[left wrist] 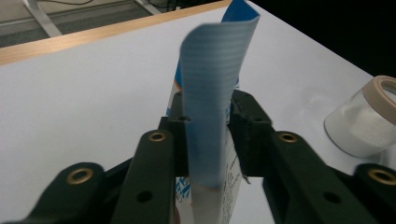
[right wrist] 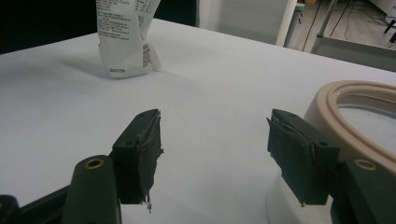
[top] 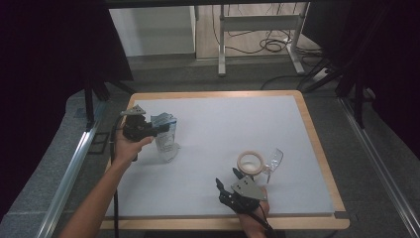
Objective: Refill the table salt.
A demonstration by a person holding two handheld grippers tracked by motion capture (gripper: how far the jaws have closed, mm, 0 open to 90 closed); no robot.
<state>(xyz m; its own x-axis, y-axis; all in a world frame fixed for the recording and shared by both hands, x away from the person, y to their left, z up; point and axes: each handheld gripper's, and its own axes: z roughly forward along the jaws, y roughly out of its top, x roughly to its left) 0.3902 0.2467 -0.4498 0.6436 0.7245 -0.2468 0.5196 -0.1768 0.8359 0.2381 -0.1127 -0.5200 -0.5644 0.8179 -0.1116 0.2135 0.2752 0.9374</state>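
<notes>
The left tool (top: 157,130) is clamped on the upper part of a pouch (top: 166,136), which stands upright on the table (top: 223,124) toward its left side. In the left gripper view the jaws press in from both sides just under the blue top flap (left wrist: 215,88), so the pouch (left wrist: 210,196) is pinched flat there while its base rests on the surface. That grip looks chosen to keep a soft, tall pouch from slumping or tipping: held high and near the mouth, it stays vertical and the opening stays reachable. The right tool (top: 227,179) sits near the table's front edge, just beside a jar (top: 253,163) with a beige rim and what looks like white powder inside, seen more plainly in the left gripper view (left wrist: 369,121). Its jaws stand wide apart with nothing between them; in the right gripper view the right jaw is close against the jar's rim (right wrist: 359,107), though whether it touches I cannot tell. A clear, thin piece (top: 275,159) lies just beyond the jar; what it is I cannot make out. The two things are well apart, each with its own tool, which suggests one hand steadies the pouch while the other is set to take the jar, probably to bring the two together. The jar has not yet been grasped.
</notes>
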